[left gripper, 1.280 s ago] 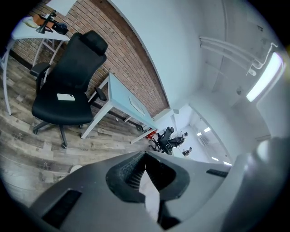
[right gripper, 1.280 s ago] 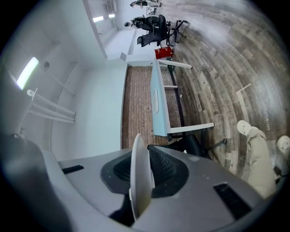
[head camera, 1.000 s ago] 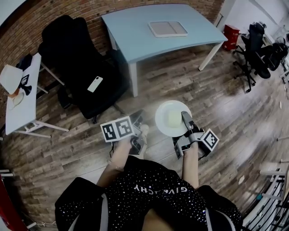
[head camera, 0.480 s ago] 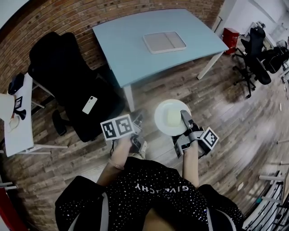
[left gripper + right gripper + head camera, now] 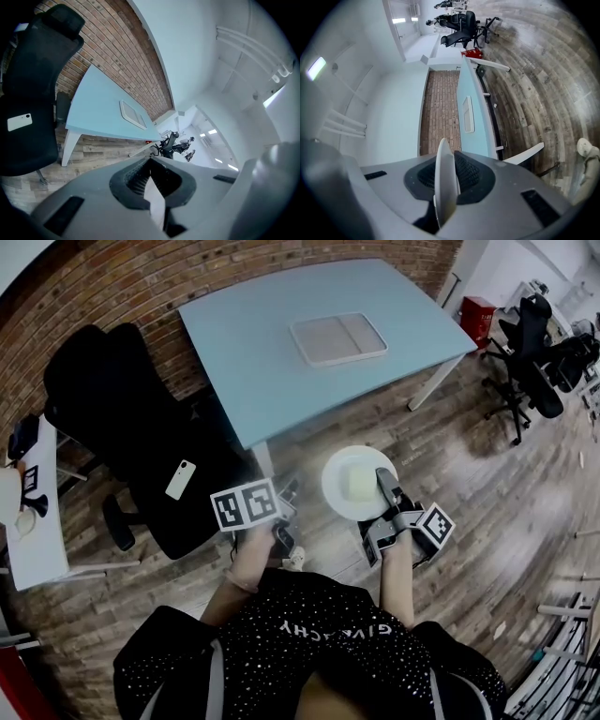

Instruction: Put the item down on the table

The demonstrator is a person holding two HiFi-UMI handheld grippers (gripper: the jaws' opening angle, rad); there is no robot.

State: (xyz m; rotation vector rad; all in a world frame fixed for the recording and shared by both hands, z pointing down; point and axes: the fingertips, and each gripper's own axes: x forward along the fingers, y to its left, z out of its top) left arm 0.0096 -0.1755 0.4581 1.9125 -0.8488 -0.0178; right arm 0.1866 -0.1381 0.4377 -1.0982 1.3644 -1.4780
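Overhead, from the head view: right gripper (image 5: 385, 489) clamped on the near rim of a white plate (image 5: 349, 486), a pale block (image 5: 362, 484) lying on it. Plate is held level over the wood floor (image 5: 469, 474), short of the blue table's (image 5: 253, 352) near edge and not over it; open floor lies between. A grey tray (image 5: 337, 338) sits toward the tabletop's far side; the near stretch is bare. Left gripper (image 5: 284, 514) is held just left of the plate, apart from it. A black chair (image 5: 122, 427) with a phone (image 5: 181, 479) on its seat crowds the table's left corner. Left gripper view: jaws closed on a thin white piece (image 5: 156, 204), what it is I can't tell; table (image 5: 93, 112) and tray (image 5: 132, 114) ahead, chair (image 5: 33, 89) to the left. Right gripper view: jaws pinch the plate (image 5: 443, 164), seen edge-on and standing between them; the table edge (image 5: 477, 117) runs well ahead, along a brick wall (image 5: 440, 108).
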